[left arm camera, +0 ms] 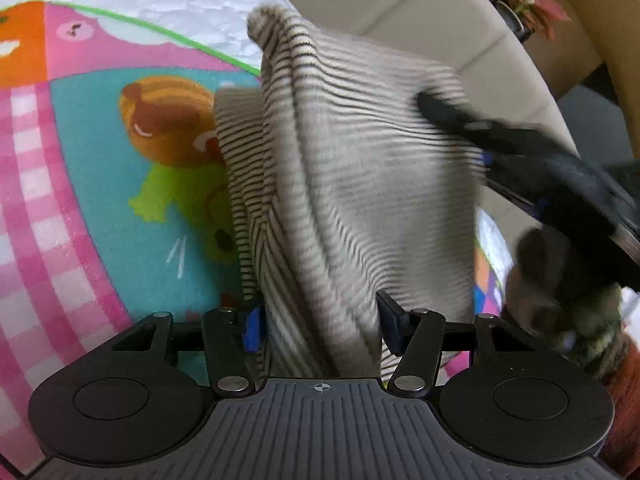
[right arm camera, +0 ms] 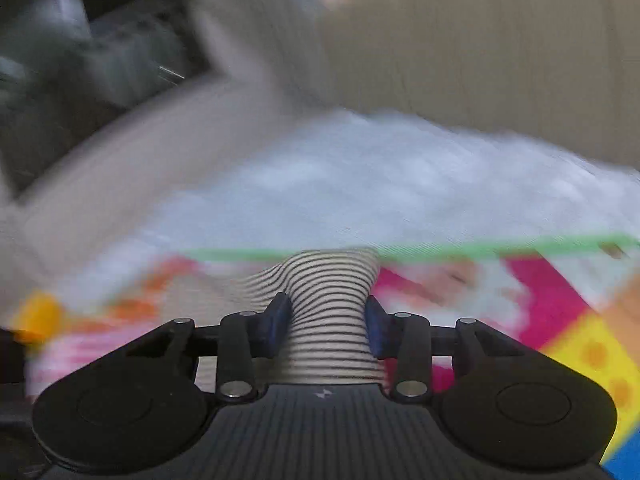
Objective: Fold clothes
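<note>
The left gripper (left arm camera: 320, 320) clamps a bunched fold of the cream, black-striped knit garment (left arm camera: 344, 152); the right gripper (right arm camera: 326, 324) pinches another part of it. The cloth hangs lifted above the colourful cartoon-printed play mat (left arm camera: 92, 184), near its green-lined edge, with a beige sofa (left arm camera: 400, 12) beyond.

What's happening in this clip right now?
A person is working a striped garment with two handheld grippers over a colourful cartoon play mat. The left gripper has a bunch of the cloth between its fingers, and the right gripper is closed on another part of the same fabric. The garment is lifted and bunched, not yet folded flat. The right wrist view is blurred with motion. A beige sofa stands behind the mat.
</note>
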A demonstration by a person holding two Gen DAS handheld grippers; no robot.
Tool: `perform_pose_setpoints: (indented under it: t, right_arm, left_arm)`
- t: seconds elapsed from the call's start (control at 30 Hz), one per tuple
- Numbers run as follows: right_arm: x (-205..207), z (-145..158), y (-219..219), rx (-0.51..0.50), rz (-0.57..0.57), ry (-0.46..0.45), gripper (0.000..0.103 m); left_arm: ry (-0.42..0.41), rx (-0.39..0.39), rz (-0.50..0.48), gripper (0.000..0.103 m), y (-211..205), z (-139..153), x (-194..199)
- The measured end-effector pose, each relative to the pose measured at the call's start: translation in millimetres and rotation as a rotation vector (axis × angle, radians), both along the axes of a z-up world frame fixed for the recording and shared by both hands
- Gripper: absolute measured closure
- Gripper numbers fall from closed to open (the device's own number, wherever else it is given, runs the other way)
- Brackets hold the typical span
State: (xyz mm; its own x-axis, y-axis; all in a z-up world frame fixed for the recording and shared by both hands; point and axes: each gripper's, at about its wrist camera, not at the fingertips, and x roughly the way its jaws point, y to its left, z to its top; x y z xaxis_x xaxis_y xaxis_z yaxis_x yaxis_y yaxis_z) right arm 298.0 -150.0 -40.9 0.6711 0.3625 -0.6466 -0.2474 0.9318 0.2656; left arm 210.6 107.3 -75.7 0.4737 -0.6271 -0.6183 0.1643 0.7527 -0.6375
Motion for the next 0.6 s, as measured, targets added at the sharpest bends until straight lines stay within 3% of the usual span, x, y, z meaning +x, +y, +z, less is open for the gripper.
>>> perform_pose_setpoints:
  t: [0.1,0.2,0.3,0.47,0.6]
  right_arm:
    - [7,-7,-3,-0.012,-0.036,0.017,0.047]
    - [-12,12,5,-0.044,-0.023,-0.045,0.046]
    - [-38,33,24,-0.106,0.091,-0.142,0.046]
    - [-34,9,57,-0.213,0.165,-0.089,0.047]
    - [-29,23,57,-0.149,0.155,-0.06,0.047]
  left_arm:
    - [-0.009,0.002,-0.001,0.041,-1,1,0]
    - [-0.011,0.008,-0.003,0.041,-1,2,1]
    - [-0.013,0.017,-0.007,0.041,-6,2,3]
    - [-0.014,0.02,-0.003,0.041,-5,3,1]
    - [-0.011,0.014,0.001,0.041,-3,3,1]
